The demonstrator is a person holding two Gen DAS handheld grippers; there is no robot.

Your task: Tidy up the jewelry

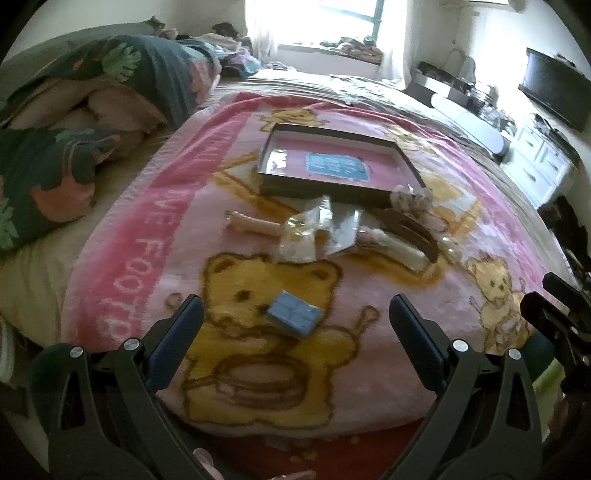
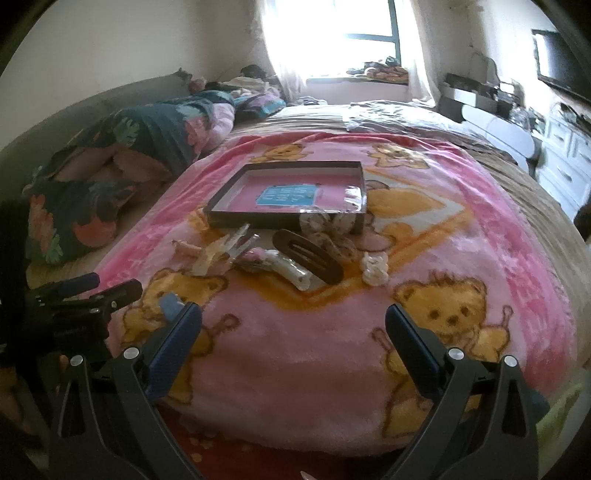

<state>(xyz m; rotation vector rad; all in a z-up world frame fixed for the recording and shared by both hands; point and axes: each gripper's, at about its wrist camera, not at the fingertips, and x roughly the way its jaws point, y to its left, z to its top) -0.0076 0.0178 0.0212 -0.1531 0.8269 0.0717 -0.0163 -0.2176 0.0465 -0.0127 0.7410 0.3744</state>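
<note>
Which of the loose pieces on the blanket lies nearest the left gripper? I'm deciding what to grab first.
The small blue square box, alone on the yellow bear print, right between the open left gripper fingers; the other pieces cluster farther off by the shallow tray.

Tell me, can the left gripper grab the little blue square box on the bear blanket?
Probably yes: the small blue square box lies alone just ahead of the open left gripper, nothing between.

Both wrist views set low at near edge of bed [image 1: 236,85], aimed along it toward window [image 2: 354,29]. Left view offset left, right view offset right. Shared: pink blanket [image 1: 369,284], open box [image 2: 288,192], hair-clip pile. Each gripper seen at other view's edge.
</note>
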